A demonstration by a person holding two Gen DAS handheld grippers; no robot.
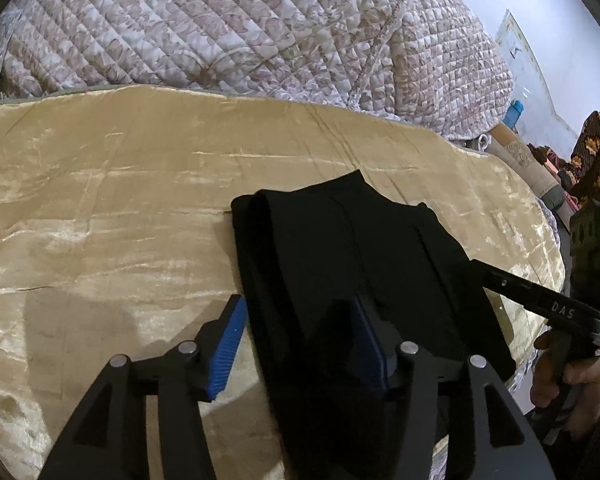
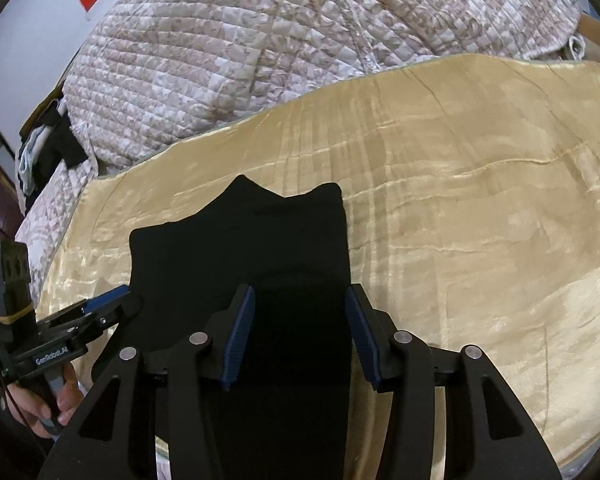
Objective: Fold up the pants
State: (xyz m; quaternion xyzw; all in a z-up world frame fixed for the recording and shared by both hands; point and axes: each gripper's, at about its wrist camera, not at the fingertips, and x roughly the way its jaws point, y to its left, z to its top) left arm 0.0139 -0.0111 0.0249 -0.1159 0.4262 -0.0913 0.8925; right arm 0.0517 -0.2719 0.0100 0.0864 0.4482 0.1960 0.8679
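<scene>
Black pants (image 1: 340, 264) lie folded lengthwise on a golden velvet blanket (image 1: 100, 208); they also show in the right wrist view (image 2: 244, 248). My left gripper (image 1: 300, 312) is open, low over the pants' near left edge, one blue pad on the blanket side and one over the cloth. My right gripper (image 2: 300, 308) is open above the pants' near end, holding nothing. In the left wrist view the right gripper's finger (image 1: 540, 296) reaches in at the pants' right edge. In the right wrist view the left gripper (image 2: 100, 308) sits at the pants' left edge.
A quilted floral bedcover (image 1: 240, 28) is heaped behind the blanket, seen also in the right wrist view (image 2: 260, 40). A person in a patterned top (image 1: 596, 152) sits at the far right. Dark clothes (image 2: 48, 148) lie at the bed's left.
</scene>
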